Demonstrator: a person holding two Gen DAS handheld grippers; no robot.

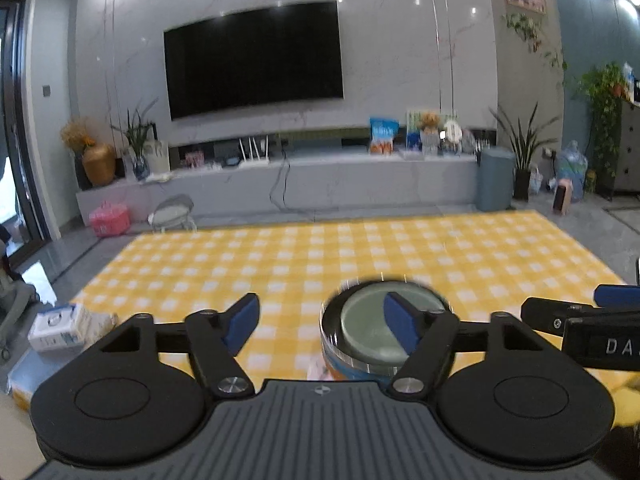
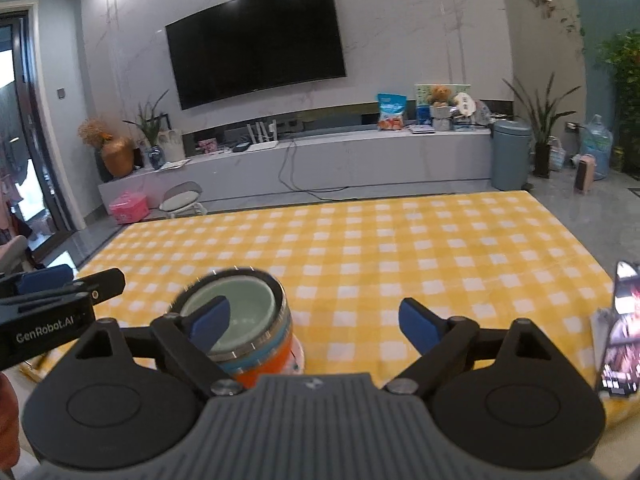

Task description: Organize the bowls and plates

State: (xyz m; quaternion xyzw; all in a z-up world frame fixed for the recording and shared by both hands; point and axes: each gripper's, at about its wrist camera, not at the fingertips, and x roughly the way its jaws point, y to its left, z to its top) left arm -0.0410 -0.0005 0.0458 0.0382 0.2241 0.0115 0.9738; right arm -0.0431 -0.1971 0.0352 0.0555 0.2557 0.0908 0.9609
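Hovering above the near edge of the table, the left gripper (image 1: 320, 320) has its blue-padded jaws spread wide with nothing between them, and the right gripper (image 2: 314, 320) stands likewise wide and empty — neither touches the crockery. The task's thing is a stack of bowls (image 2: 244, 324): a pale green bowl nested on top, a dark-rimmed metal-looking one around it, blue and orange bands lower down, and what may be a white plate at the base, though that part is too hidden to be sure. It sits on the yellow checked tablecloth (image 2: 400, 248) near the front edge, between the two grippers; in the left wrist view the stack (image 1: 384, 332) lies behind the left gripper's right finger, and in the right wrist view behind the right gripper's left finger. By my reading the nesting is done or nearly so and the grippers stand clear of the stack — no other loose plates or bowls show on the cloth. If more pieces remain out of view, the next move calls for finding them, then closing squarely on a rim without tipping the tall stack. Readable writing: "GenRobot.AI" on the left gripper's body seen from the right wrist, and "DA", cut off, on the right gripper's body seen from the left. A phone (image 2: 620, 332) with a lit screen stands at the right edge; its text is illegible.
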